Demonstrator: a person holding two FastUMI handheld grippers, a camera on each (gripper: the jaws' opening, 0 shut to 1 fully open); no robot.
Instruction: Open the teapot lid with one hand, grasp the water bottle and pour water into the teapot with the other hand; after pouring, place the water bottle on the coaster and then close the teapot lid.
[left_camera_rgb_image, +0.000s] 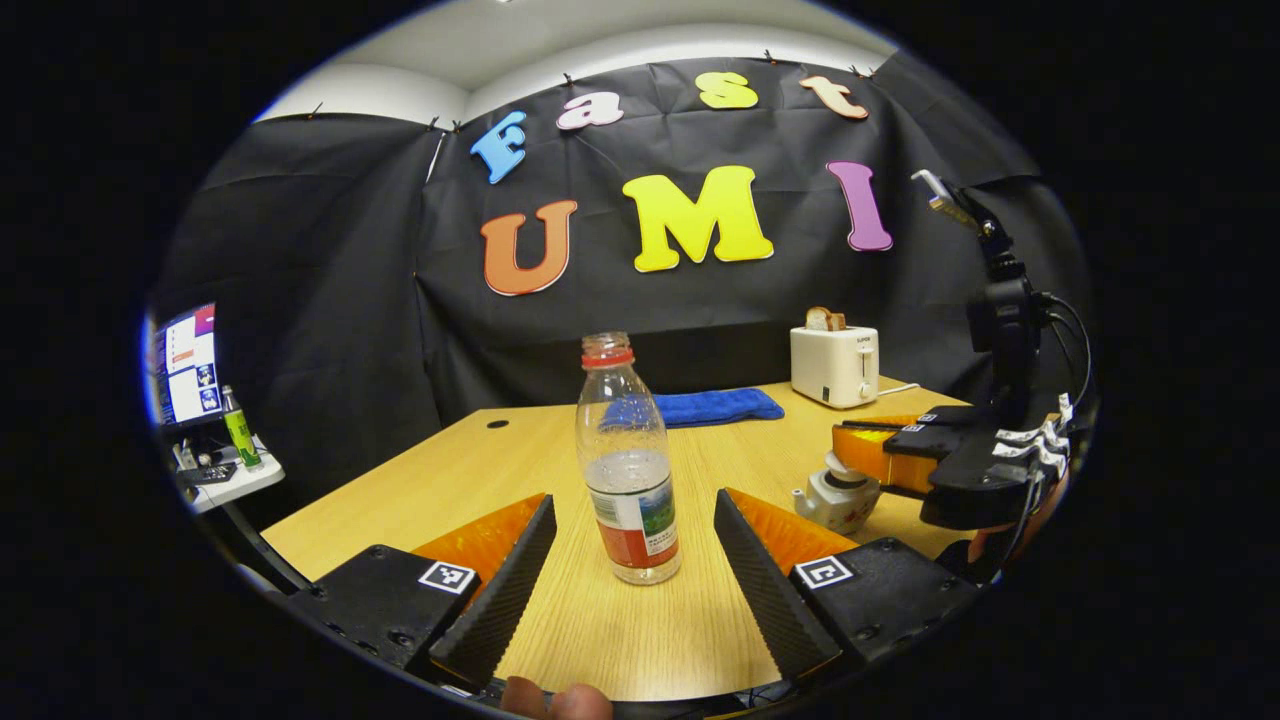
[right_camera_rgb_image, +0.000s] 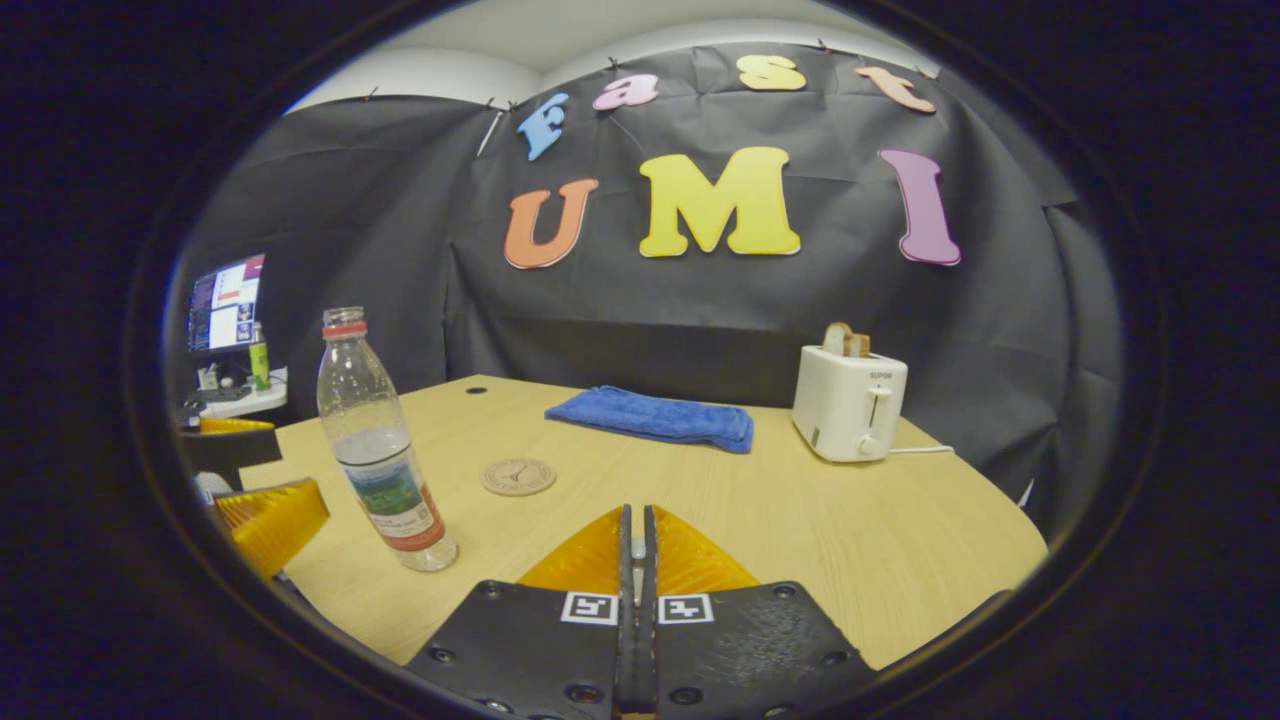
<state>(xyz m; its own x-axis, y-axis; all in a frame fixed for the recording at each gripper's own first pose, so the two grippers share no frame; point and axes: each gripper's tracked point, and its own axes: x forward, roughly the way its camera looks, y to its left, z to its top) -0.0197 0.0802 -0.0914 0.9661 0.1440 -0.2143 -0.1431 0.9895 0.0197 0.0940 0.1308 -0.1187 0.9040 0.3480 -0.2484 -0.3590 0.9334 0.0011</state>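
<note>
My left gripper (left_camera_rgb_image: 635, 545) held its jaws released, flanking the bottle (left_camera_rgb_image: 627, 462) upright on the worktop (left_camera_rgb_image: 640, 640). My right gripper (right_camera_rgb_image: 636, 560) was over the teapot (left_camera_rgb_image: 838, 498), jaws pressed together, apparently on the lid knob. Best practice: centre the bottle, clamp below its middle, and lift the lid straight up.

On the surface (right_camera_rgb_image: 800, 520) we count one water bottle (left_camera_rgb_image: 628, 465), one teapot (left_camera_rgb_image: 838, 497), one round coaster (right_camera_rgb_image: 517, 476), one blue towel (right_camera_rgb_image: 655, 416) and one toaster (right_camera_rgb_image: 848, 403) holding two slices of bread (right_camera_rgb_image: 845, 341). Off to the side stands one monitor (right_camera_rgb_image: 226, 302).
</note>
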